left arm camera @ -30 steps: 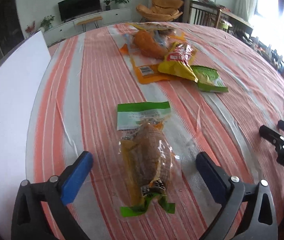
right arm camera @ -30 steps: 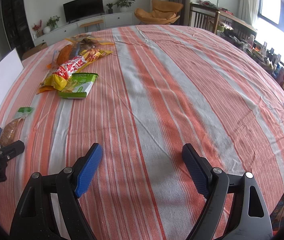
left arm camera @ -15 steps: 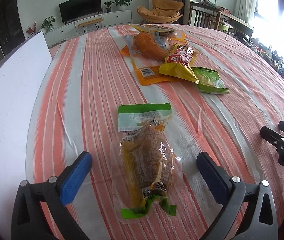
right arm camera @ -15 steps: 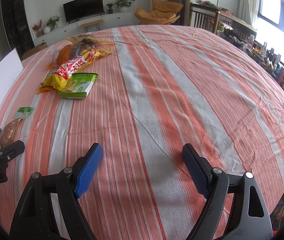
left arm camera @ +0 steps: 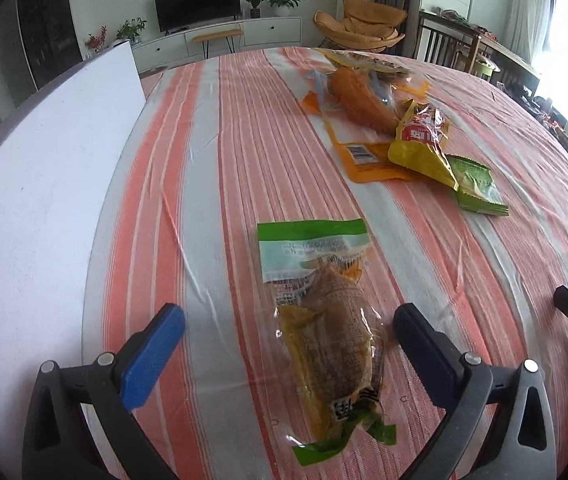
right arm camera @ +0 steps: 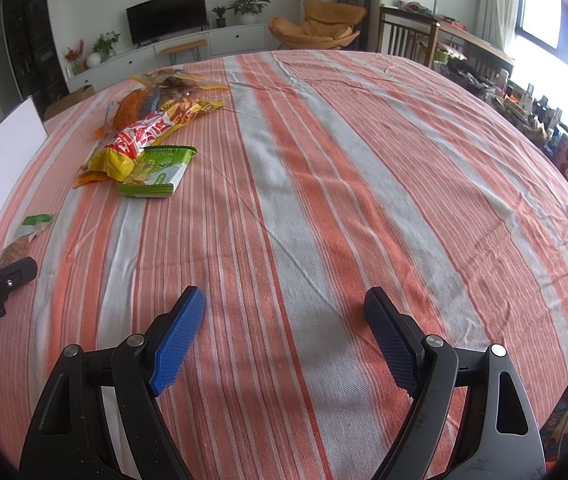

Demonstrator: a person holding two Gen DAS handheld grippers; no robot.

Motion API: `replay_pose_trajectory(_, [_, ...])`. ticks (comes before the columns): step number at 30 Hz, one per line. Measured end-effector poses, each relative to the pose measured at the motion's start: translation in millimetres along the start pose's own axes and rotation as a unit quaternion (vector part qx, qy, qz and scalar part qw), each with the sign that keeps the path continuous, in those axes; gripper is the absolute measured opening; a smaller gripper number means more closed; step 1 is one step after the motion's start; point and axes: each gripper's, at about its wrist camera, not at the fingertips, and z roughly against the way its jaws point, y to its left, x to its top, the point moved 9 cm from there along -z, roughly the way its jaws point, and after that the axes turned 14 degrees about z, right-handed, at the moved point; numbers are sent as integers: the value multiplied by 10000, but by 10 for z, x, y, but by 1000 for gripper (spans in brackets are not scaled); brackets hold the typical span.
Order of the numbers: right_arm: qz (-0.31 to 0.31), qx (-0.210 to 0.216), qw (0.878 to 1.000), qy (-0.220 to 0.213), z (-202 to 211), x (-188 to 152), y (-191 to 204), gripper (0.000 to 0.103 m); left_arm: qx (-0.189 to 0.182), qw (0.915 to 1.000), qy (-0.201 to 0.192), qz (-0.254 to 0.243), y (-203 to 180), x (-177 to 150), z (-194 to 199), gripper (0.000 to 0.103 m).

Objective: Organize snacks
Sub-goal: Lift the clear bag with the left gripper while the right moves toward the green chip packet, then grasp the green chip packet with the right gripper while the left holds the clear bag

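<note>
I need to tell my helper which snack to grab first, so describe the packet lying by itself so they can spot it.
On the striped tablecloth, near the white board, one clear packet lies alone between the left gripper's open jaws. Unlike the heap of snacks further back, it is see-through, green-ended, with a brown bun inside.

Desk covered by an orange, grey and white striped cloth (right arm camera: 324,184), lightly creased. White board (left arm camera: 40,184) lies along the desk's left edge. Background: dark television (right arm camera: 167,16) on a white low cabinet (right arm camera: 188,50), potted plants (right arm camera: 246,8) beside it, orange lounge chair (right arm camera: 318,30), bright window (right arm camera: 556,28) at right.
</note>
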Motion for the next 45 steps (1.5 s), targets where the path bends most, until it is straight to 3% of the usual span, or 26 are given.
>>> replay_pose_trajectory(18, [0,-4,10000,4,-4,-2,-3,87,-5,10000,-19,2,10,-6,4,103])
replay_pose_trajectory(24, [-57,60,9997,246,-43,38,24,90,-5,10000,-20,2,10,-8,3,103])
replay_pose_trajectory(29, [-117,850,9961,220,-172,531,369,88,-6,10000,-21,2,10,-9,2,103])
replay_pose_trajectory(31, [216,897,9956,172,-275,777,583,88,-6,10000,-22,1,9,-10,2,103])
replay_pose_trajectory(35, [648,824,9929,565,-636,954,842,87,-6,10000,-23,2,9,-11,2,103])
replay_pose_trajectory(38, [681,569,9952,419,-674,1009,821,78,-11,10000,-24,0,6,-13,1,103])
replay_pose_trajectory(39, [623,538,9959,367,-645,996,787,62,-12,10000,-25,-1,10,-12,7,103])
replay_pose_trajectory(40, [594,496,9965,305,-605,972,744,58,-11,10000,-26,2,10,-14,6,103])
replay_pose_trajectory(45, [431,506,9975,256,-362,627,412,58,-11,10000,-26,1,10,-14,3,103])
